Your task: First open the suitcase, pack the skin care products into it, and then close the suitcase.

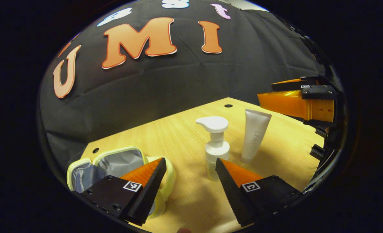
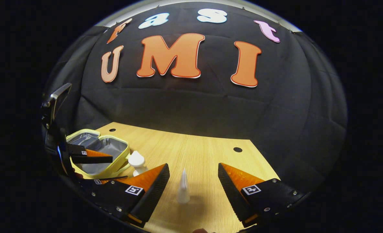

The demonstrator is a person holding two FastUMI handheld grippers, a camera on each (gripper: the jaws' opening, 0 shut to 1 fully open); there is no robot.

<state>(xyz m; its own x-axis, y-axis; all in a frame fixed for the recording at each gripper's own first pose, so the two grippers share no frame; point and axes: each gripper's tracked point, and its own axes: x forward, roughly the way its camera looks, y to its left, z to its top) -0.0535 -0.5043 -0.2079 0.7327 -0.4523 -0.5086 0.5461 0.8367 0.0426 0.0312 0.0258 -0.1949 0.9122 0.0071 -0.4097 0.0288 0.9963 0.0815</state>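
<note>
Behind the left gripper (image 1: 190,170) — pump bottle (image 1: 215,145), base hidden.

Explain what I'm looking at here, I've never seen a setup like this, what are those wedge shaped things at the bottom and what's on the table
Those wedges are the two fingers of a hand-held gripper. A person holds one gripper in each hand, and a fisheye camera rides on each, looking forward along its fingers.

In the left gripper view, the left gripper is open, holding nothing. Ahead of it on the wooden table stand a pump bottle and a white tube standing on its cap. The small yellow suitcase lies open to the side, with a grey lining. The other gripper shows at the right edge.

In the right gripper view, the right gripper is also open and empty, with the tube upright between its fingers, untouched.
</note>
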